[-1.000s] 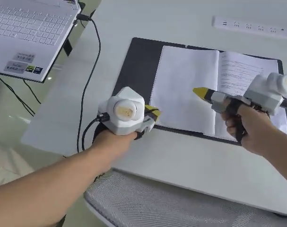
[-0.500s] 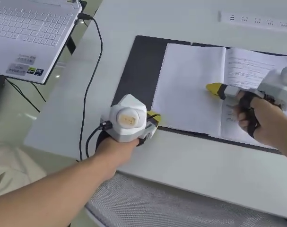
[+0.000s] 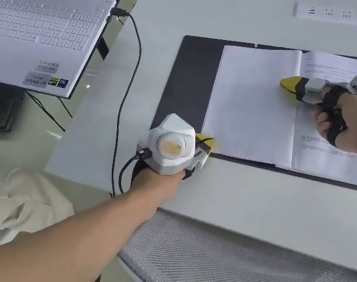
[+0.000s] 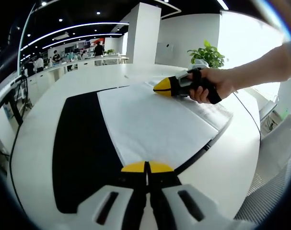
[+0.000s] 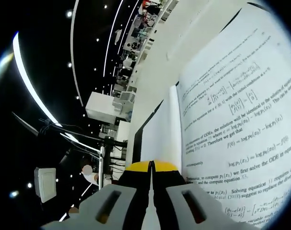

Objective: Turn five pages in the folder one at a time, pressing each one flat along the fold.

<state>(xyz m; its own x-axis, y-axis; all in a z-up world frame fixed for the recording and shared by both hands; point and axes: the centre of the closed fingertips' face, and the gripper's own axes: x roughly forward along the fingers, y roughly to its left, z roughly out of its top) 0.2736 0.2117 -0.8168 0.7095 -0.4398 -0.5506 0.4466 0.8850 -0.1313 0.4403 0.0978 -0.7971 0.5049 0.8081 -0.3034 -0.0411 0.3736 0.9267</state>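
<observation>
One white laptop (image 3: pixel 43 35) sits open at the far left. The stickers on its palm rest are too small to read. A single black cable (image 3: pixel 128 100) runs from its corner down across the white workbench (image 3: pixel 254 200).

The left gripper (image 3: pixel 203 144) lies at the near edge of the flat black folder (image 3: pixel 184 88), with its two yellow tips pressed together. They are just beside the near corner of the blank white page (image 3: pixel 249 106), but I cannot tell whether they nip the paper.

The folder lies open on the bench and shows two sheets: the blank one and, to its right, a printed white page (image 3: pixel 328 153). In the right gripper view this page reads "we first solve the ODE" and "Solving equation", with formulas beginning "log p".

The right gripper (image 3: pixel 289 85) has its jaws closed on nothing, and its tips are down at the fold between the two sheets.

One white power strip (image 3: pixel 331 10) lies beyond the folder.
</observation>
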